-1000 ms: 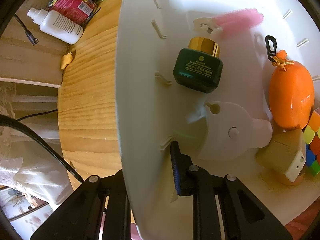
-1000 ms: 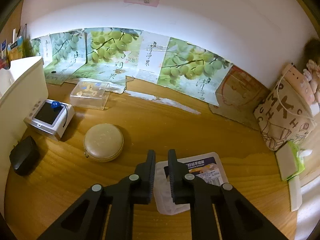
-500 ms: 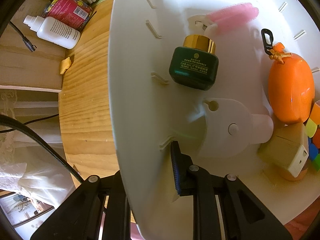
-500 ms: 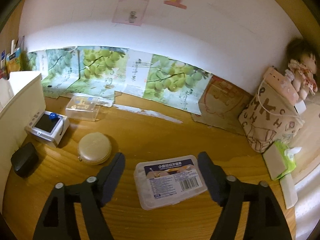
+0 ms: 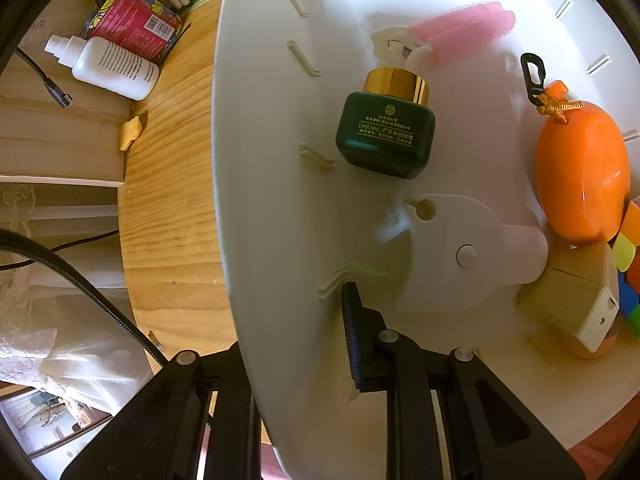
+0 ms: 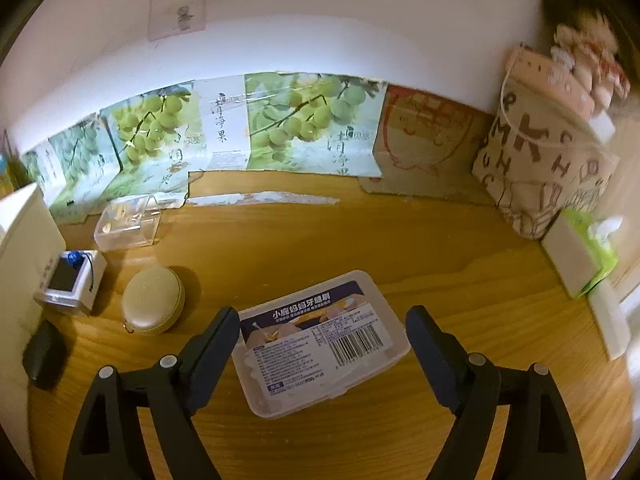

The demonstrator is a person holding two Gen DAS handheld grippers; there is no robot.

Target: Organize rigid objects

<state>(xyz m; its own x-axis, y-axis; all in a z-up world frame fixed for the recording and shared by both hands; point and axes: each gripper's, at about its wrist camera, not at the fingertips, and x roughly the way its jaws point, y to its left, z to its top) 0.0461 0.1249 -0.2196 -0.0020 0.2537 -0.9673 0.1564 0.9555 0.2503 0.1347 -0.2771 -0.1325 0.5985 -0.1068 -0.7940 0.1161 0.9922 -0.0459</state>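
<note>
My left gripper is shut on the wall of a white storage bin, one finger inside and one outside. In the bin lie a dark green bottle with a gold cap, a pink roller clip, an orange case, a tan block and a colour cube. My right gripper is open wide. Its fingers stand on either side of a clear plastic box with a printed label that lies on the wooden table.
Left of the plastic box are a round beige case, a white device with a screen, a black pouch and a clear box. A patterned bag and tissues stand right. A white bottle lies beside the bin.
My right gripper has opened from shut to wide and moved forward, so its fingers now flank the plastic box. The left gripper keeps its hold on the bin wall.
</note>
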